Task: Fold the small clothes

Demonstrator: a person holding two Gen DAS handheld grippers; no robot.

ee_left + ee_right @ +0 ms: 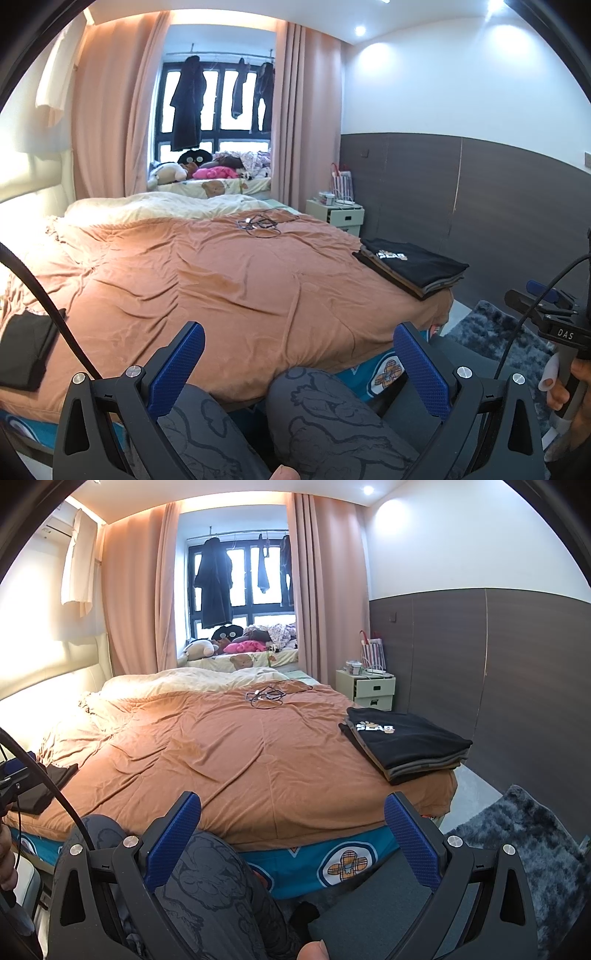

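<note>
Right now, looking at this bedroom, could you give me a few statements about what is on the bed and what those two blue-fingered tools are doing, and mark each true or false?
1. A stack of folded clothes with a black printed T-shirt on top sits near the right corner of the bed. True.
2. The left gripper is clamped on a garment. False: it is open and holds nothing.
3. A tangle of cables lies on the orange-brown blanket. True.
4. The right gripper is shut. False: its fingers stand wide apart and it holds nothing.
5. The curtains fully cover the window. False: they are drawn aside, and dark clothes hang in the window.
</note>
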